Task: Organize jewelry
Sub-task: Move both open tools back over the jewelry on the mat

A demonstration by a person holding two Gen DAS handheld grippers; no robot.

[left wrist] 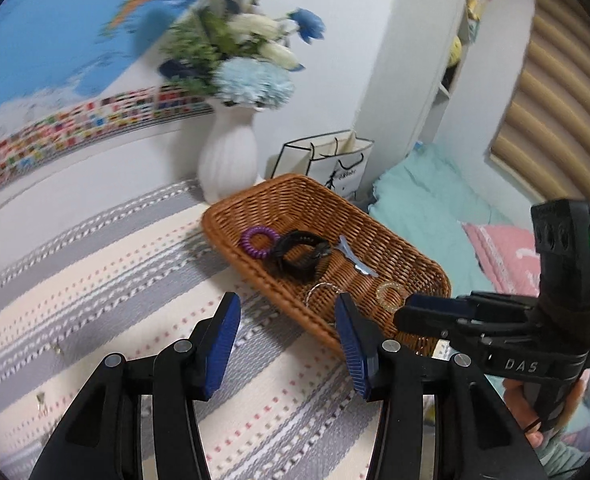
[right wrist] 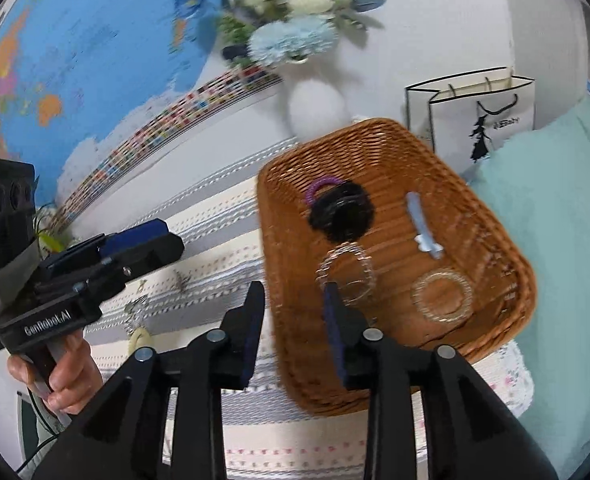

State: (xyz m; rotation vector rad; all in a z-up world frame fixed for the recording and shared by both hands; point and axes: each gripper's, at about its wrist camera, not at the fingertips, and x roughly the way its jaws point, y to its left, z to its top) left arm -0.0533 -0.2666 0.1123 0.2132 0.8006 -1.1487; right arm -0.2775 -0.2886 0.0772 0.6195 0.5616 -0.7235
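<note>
A brown wicker basket (left wrist: 387, 236) (right wrist: 491, 224) sits on the striped tablecloth and holds a purple coil hair tie (left wrist: 257, 241) (right wrist: 323, 183), a black scrunchie (left wrist: 301, 255) (right wrist: 345, 212), a light blue hair clip (left wrist: 355, 260) (right wrist: 421, 226), a silver bracelet (left wrist: 322, 289) (right wrist: 347, 274) and a clear beaded bracelet (left wrist: 391, 295) (right wrist: 442, 294). My left gripper (left wrist: 289, 312) is open and empty over the cloth at the basket's near rim. My right gripper (right wrist: 293, 302) is open and empty above the basket's left rim, near the silver bracelet. Small earrings (right wrist: 137, 308) lie on the cloth.
A white vase of blue and white flowers (left wrist: 229, 160) (right wrist: 315, 108) stands behind the basket. A white paper bag (left wrist: 331, 168) (right wrist: 475, 116) is to its right. A world map (right wrist: 75, 60) covers the wall. A teal bed (left wrist: 427, 208) lies beyond the table's right edge.
</note>
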